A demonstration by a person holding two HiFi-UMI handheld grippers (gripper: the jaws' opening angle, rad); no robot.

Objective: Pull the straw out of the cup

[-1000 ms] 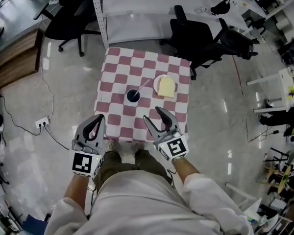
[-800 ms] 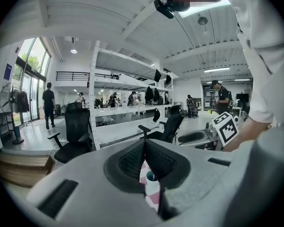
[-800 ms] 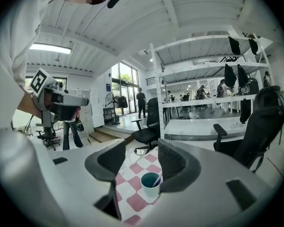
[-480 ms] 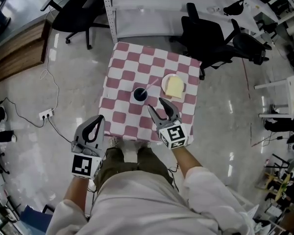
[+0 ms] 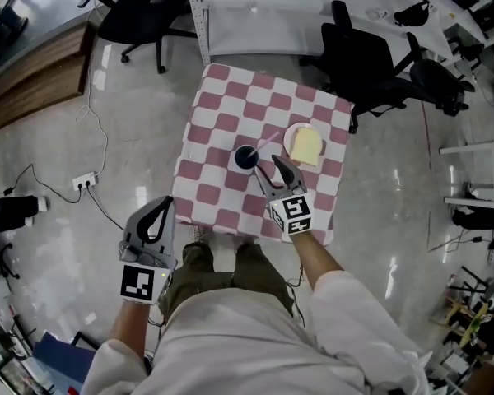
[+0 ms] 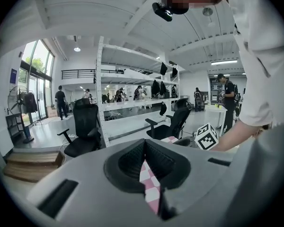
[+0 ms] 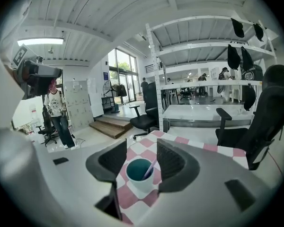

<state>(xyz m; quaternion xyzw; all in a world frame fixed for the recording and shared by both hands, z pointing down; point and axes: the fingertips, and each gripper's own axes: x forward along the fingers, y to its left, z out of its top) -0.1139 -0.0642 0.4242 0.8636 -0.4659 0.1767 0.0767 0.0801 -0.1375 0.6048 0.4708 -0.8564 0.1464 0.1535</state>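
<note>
One side has moved: the right gripper (image 5: 266, 165), wide open, narrowing slightly, empty, now hovers beside the cup (image 5: 244, 156) and straw (image 5: 265, 142) mid-frame, poised to grasp; the left gripper (image 5: 166, 204) hangs closed, lower left.

- A table (image 5: 222, 130) with a pink-and-white checkered cloth stands on a glossy floor.
- At its middle sits a cup (image 5: 244, 157) with a pink straw (image 5: 266, 142) leaning right; beside it is a plate (image 5: 289, 136) bearing a yellow slice (image 5: 308, 145).
- The right gripper (image 5: 267, 169) hovers just short of the cup. Its jaws are apart, have just been closing slightly, and have nothing between them.
- The left gripper (image 5: 166, 202) hangs off the table's near-left corner, jaws together.
</note>
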